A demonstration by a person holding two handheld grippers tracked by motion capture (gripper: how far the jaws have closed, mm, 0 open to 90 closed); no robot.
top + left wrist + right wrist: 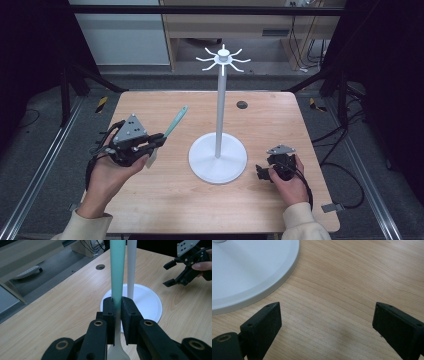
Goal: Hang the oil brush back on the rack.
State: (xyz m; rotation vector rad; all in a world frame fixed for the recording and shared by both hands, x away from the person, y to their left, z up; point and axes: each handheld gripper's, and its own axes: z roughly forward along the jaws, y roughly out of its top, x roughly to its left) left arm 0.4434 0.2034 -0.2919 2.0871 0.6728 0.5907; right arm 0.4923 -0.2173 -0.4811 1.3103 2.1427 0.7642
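Observation:
My left gripper [159, 141] is shut on a utensil with a teal handle [176, 121] and a white head [152, 157]; it is held above the table's left side, handle slanting up towards the stand. In the left gripper view the pads [109, 310] clamp where the teal handle [117, 270] meets the white end [117, 350]. A white stand has a round base [218, 158], a tall pole [220, 107] and a crown of hooks [223, 57]. My right gripper [262, 171] rests open on the table, just right of the base [249, 270], with bare wood between its jaws.
The wooden table [165, 200] has a small dark hole [242, 104] near its far edge. Black frame posts and cables stand around the table on a grey floor. Shelving sits behind the stand.

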